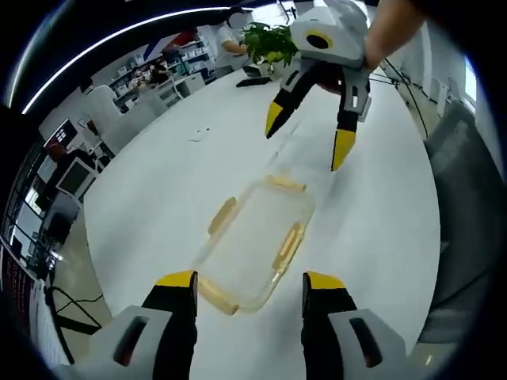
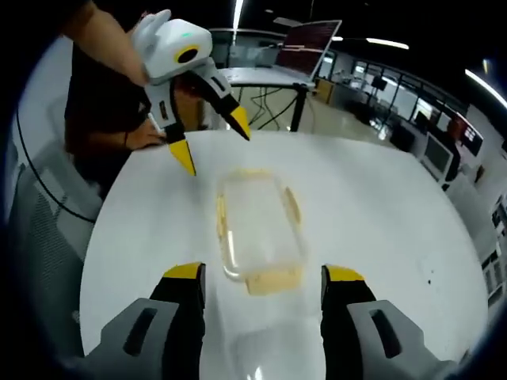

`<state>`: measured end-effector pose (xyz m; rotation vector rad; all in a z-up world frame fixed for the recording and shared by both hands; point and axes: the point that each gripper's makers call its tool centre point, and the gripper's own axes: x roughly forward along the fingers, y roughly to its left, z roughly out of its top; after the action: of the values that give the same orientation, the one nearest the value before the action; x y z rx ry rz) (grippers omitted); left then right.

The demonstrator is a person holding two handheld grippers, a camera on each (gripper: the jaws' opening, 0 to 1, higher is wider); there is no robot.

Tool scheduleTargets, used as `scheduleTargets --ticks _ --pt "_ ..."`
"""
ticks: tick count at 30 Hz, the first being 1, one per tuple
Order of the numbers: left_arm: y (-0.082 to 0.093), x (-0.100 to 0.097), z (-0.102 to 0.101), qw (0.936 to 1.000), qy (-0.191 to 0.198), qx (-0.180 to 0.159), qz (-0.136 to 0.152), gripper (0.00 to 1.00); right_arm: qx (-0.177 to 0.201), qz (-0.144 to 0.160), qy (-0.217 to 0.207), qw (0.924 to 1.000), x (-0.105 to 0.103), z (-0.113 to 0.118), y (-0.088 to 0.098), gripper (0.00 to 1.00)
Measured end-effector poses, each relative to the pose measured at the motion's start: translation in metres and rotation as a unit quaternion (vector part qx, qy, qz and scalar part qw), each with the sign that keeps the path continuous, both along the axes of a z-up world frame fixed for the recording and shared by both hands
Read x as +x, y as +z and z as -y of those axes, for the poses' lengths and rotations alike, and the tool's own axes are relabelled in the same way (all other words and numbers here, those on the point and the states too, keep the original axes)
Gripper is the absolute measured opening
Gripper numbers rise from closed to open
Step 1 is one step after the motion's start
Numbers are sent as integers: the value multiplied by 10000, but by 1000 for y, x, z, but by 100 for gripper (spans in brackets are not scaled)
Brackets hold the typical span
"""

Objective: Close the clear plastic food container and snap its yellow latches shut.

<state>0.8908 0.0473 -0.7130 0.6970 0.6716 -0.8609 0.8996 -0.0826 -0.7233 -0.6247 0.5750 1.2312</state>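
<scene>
Lid sits on container (image 1: 255, 241); latches (image 1: 287, 247) look unsnapped. My left gripper (image 1: 249, 293) and right gripper (image 2: 263, 285) both spread, empty, at its opposite ends.

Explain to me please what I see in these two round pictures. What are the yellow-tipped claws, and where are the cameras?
There is no robot here. A person holds a two-jaw gripper in each hand, and each gripper carries a fisheye camera looking forward along its jaws.

In the left gripper view, the left gripper rises from the bottom with its jaws open. The right gripper, also open, is at the far side, held by the person's hand.

The right gripper view looks back the other way: the right gripper is at the bottom, the left gripper beyond.

Between them, a clear plastic food container with yellow latches lies on a white table. Neither gripper holds anything. A green plant stands at the table's far end.
</scene>
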Motion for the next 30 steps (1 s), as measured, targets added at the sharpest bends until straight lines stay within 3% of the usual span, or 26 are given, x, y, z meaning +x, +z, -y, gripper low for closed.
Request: scheduleTargets --ticks 8,18,24,30 --pt "-8 9 -4 9982 -530 267 -55 47 -210 -247 167 9993 6 -1 -13 55" --pt "-22 21 -12 9956 -799 327 -360 47 -471 -390 371 9974 11 -2 -32 55" --pt "-27 25 -10 9925 -1074 200 -546 49 -501 -499 405 9967 12 -4 -37 55" --pt "-35 28 -15 9866 -1418 387 -713 49 -546 -562 467 9958 13 -7 -42 55"
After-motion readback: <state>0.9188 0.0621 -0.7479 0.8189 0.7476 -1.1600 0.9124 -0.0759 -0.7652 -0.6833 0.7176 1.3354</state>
